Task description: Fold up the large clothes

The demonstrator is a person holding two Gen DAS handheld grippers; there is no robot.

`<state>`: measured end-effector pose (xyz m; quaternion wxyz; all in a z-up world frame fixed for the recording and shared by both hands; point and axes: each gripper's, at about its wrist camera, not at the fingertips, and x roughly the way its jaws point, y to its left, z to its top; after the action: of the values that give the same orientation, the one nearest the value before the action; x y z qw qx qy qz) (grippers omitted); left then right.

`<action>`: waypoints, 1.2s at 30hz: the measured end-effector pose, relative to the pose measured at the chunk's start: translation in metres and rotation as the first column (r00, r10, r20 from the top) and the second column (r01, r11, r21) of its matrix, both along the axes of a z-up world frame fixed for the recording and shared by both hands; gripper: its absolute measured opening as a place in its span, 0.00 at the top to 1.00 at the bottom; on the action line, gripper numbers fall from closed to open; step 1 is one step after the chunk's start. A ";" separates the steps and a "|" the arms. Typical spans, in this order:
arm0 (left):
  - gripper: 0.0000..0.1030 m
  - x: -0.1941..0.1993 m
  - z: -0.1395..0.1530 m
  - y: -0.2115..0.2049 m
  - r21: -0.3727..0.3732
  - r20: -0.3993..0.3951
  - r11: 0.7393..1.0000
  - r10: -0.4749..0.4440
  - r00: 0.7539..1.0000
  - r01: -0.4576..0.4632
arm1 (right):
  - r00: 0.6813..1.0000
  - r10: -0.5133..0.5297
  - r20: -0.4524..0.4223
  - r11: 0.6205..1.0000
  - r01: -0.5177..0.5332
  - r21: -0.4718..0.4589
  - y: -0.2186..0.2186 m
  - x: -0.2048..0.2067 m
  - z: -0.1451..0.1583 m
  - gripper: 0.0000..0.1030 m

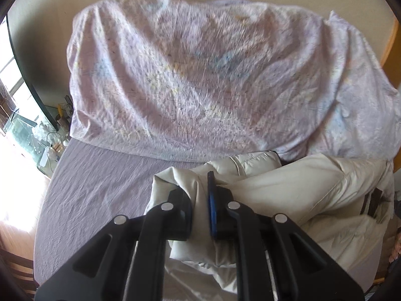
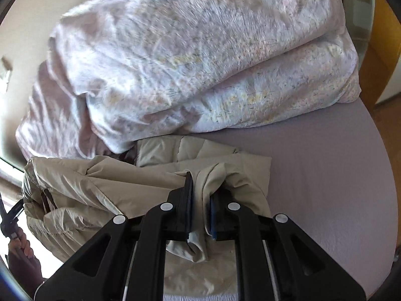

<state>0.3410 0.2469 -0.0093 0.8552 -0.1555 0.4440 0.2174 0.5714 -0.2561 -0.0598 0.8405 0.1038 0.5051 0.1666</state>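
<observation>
jacket (image 1: 295, 190) pinched inside both claws

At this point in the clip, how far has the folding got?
Early stage. No neat fold shows: the beige padded jacket lies crumpled on the lilac bed sheet, beside the floral duvet. In hand: the left tool and right tool each pinch a bunch of jacket fabric. Left: spreading it flat and making all the folds.

Cream-beige jacket (image 1: 288, 183), pale pink floral-print duvet (image 1: 195, 75), plain lilac sheet (image 1: 100, 183), black hand-held gripper (image 1: 200, 200) with blue pads (image 1: 212, 213)
</observation>
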 end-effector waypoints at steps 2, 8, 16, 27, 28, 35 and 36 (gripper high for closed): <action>0.86 0.013 -0.011 0.004 -0.004 -0.023 1.000 0.004 1.000 -0.004 | 1.000 -0.016 -0.020 1.000 0.016 -0.007 0.003 0.010 -0.008 0.88; 0.83 0.044 -0.039 0.017 -0.033 -0.081 0.999 0.012 0.997 -0.015 | 0.992 -0.061 -0.111 0.998 0.062 -0.002 0.007 0.044 -0.040 0.86; 0.75 0.072 -0.067 0.031 -0.104 -0.137 0.994 0.023 0.990 -0.038 | 0.968 -0.101 -0.229 0.988 0.124 0.089 -0.001 0.076 -0.063 0.80; 0.15 0.044 -0.004 0.032 -0.029 -0.020 0.999 0.044 0.999 -0.044 | 0.989 -0.138 -0.060 0.976 0.146 0.158 -0.030 0.034 0.003 0.33; 0.15 0.042 -0.001 0.030 -0.034 -0.015 0.999 0.041 0.999 -0.041 | 0.991 -0.127 -0.030 0.977 0.130 0.169 -0.027 0.027 0.010 0.33; 0.15 0.031 -0.007 -0.019 -0.069 -0.029 0.995 -0.078 0.997 0.076 | 0.991 0.107 -0.084 0.984 -0.094 0.148 0.050 -0.007 -0.006 0.34; 0.15 0.031 -0.011 -0.026 -0.073 -0.036 0.993 -0.093 0.995 0.090 | 0.986 0.134 -0.097 0.983 -0.120 0.138 0.062 -0.010 -0.013 0.38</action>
<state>0.3724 0.2209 -0.0200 0.8493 -0.1612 0.4748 0.1651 0.5611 -0.1941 -0.0729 0.7914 0.1353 0.5424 0.2472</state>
